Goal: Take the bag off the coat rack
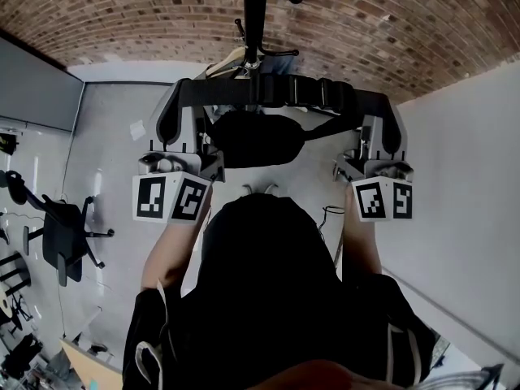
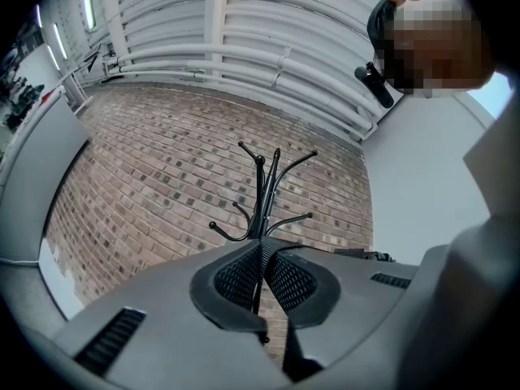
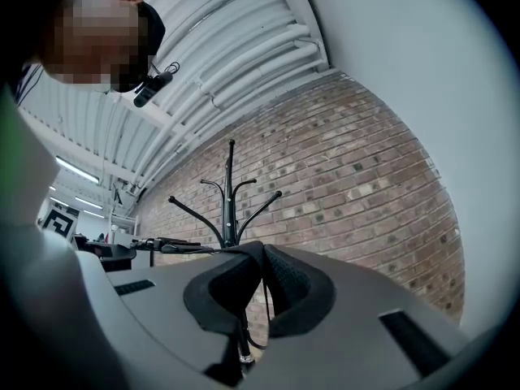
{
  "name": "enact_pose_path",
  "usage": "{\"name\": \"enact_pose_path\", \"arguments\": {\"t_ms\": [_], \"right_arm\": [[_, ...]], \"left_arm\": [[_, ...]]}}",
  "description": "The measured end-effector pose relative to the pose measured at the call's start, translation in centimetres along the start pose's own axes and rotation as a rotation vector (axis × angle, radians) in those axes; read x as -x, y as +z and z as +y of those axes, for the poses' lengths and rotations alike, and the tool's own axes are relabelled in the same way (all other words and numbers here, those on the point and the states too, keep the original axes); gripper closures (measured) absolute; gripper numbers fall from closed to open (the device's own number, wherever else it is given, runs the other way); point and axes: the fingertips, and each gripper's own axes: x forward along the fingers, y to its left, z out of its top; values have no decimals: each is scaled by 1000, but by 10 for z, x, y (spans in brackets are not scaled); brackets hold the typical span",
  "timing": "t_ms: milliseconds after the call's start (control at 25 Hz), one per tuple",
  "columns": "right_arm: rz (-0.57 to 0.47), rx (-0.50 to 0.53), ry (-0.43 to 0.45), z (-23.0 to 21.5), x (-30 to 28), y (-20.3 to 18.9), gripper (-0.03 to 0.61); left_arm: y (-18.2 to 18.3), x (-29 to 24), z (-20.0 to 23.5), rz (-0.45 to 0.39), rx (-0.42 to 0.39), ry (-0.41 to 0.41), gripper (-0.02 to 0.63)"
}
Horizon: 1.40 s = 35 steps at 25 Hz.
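While you face one coat rack (image 1: pixel 254 15), your two tools, left tool (image 1: pixel 180 108) and right tool (image 1: pixel 380 116), are each clamped on the one strap (image 1: pixel 276 92) of one black bag (image 1: pixel 260 136). The bag hangs between them, before the pole. The rack's top is cut off, and you cannot tell whether the strap touches the pole.

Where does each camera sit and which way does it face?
Head view: head-mounted, facing down over forearms, left claw, right claw and the bag strap between them.
Left gripper view: on the left claw, facing the coat rack; shut jaws, the person's head show.
Right gripper view: on the right claw, same sights.
All share the coat rack.
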Motion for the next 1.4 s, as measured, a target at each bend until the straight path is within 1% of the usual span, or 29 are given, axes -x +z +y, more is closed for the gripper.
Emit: {"name": "enact_pose_path", "arguments": {"t_ms": [240,440,600,880,1120,1280,1400], "right_arm": [[9,2,14,7,12,7,557],[19,19,18,9,20,5,557],[41,32,12,7,29,-2,556],[61,38,1,8,45,-8,557],[38,87,21,17,48,1,557],[42,62,35,24,53,3,557],[49,55,49,30,55,4,557]], "left_arm": [[1,16,-5,9,-19,-12,592],[-8,25,-4,39,13,-32,592],[-14,33,-7,50,10,-32,592],[-20,43,-10,57,32,-41,592],[-11,50,-10,41,26,-19,592],[0,57,-11,29,10,-16,592],[2,65,-9,32,-18,-2,592]]}}
